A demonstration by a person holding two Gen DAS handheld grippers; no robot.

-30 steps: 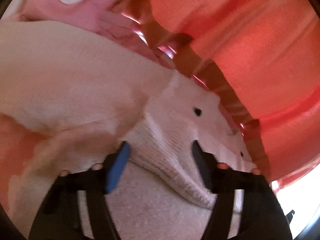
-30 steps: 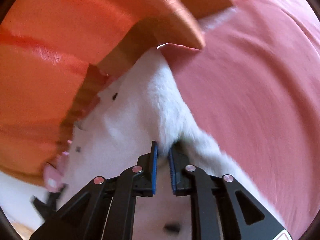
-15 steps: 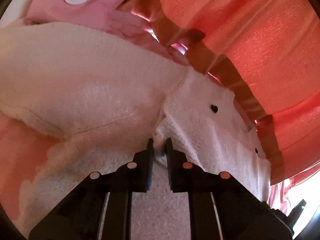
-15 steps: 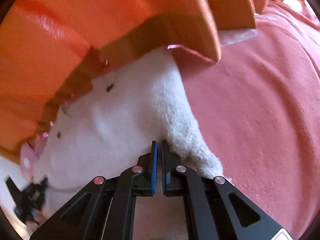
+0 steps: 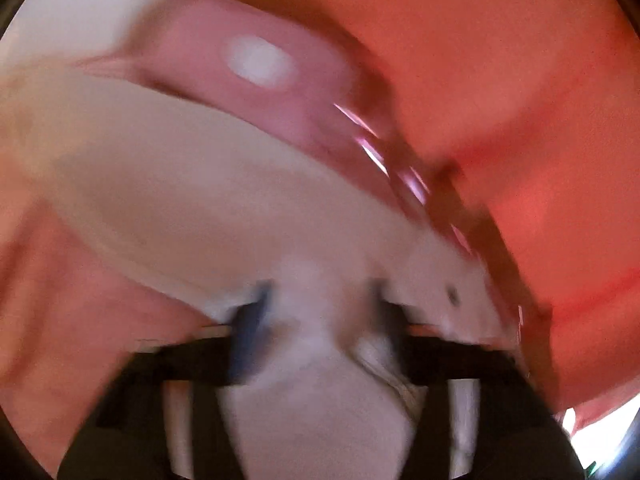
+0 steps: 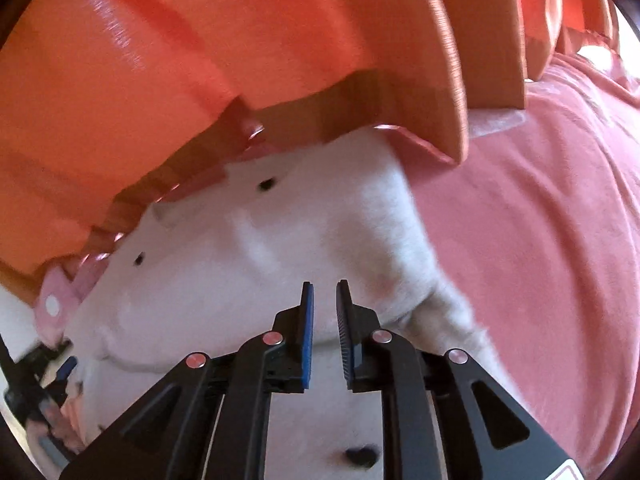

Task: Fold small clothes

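Garment: a small white fleecy garment (image 6: 248,264) with tiny dark heart marks lies on a pink blanket (image 6: 540,240), its far edge tucked under the hem of an orange curtain (image 6: 200,60). It fills the lower middle of both wrist views.
Garment detail: a fuzzy sleeve or edge (image 6: 452,304) trails off to the right of the right gripper, onto the blanket.
Left gripper: the left gripper (image 5: 320,312) is heavily blurred; its jaws stand wide and are opening, with a bunched fold of the white fabric between them. Whether the pads touch that fold cannot be told through the blur.
Right gripper: the right gripper (image 6: 325,336) has its jaws narrow and opening, a slim gap showing between the blue pad and the black ribbed pad. White fabric shows through the gap, but nothing is pinched between the pads.
Other clothes: a pink garment with a white dot (image 5: 256,60) lies beyond the white one, next to the curtain hem.
Far left of right view: the other gripper's dark frame shows at the picture's edge, blurred.
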